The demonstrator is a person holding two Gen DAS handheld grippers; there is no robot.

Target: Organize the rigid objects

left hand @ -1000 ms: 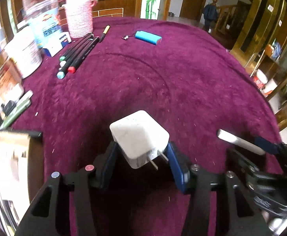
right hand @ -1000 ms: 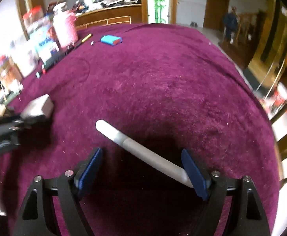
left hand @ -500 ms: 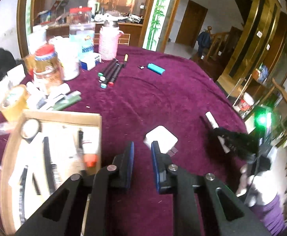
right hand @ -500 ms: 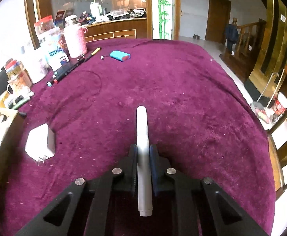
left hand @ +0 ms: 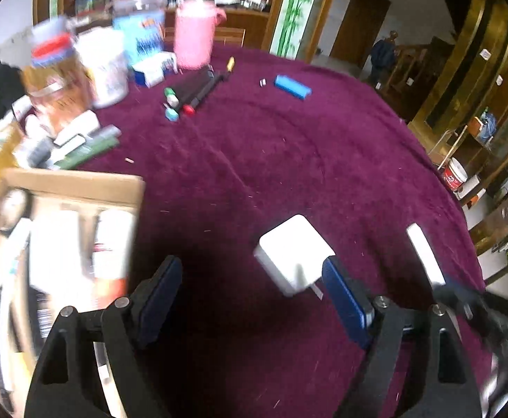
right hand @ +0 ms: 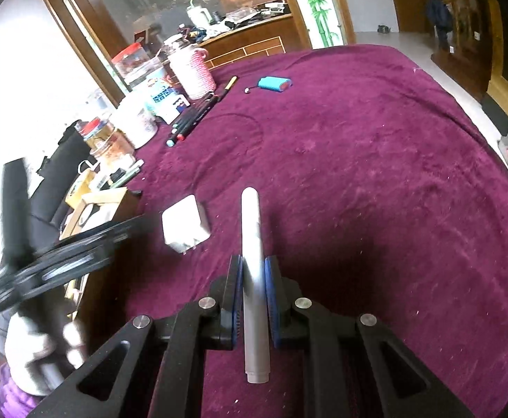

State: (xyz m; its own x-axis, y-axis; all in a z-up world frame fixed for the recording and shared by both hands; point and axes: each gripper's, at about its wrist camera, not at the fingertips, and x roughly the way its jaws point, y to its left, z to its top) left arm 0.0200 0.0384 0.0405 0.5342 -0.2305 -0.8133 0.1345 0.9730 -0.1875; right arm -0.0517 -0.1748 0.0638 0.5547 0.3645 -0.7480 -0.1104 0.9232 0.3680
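Note:
A white charger plug (left hand: pixel 294 254) lies on the purple cloth, its prongs toward me, just ahead of the right finger (left hand: pixel 344 299) of my left gripper (left hand: pixel 252 266). The left jaws are opening wide and nothing is between the pads. My right gripper (right hand: pixel 254 271) is shut on a white-grey pen (right hand: pixel 250 216) that points forward above the cloth. The pen (left hand: pixel 424 254) also shows at the right of the left wrist view. The charger (right hand: pixel 184 223) sits left of the pen, with the blurred left gripper (right hand: pixel 79 244) beside it.
A cardboard box (left hand: pixel 72 177) holding several items stands at the near left. Jars (left hand: pixel 59 80), a pink bottle (left hand: pixel 194 40), a row of markers (left hand: pixel 191 94) and a blue case (left hand: pixel 292 85) line the far side. The table drops off at the right.
The left jaws left the charger, shut empty beside it, then spread wide again near it. The right jaws closed on the pen and lifted it, now pointing straight ahead.

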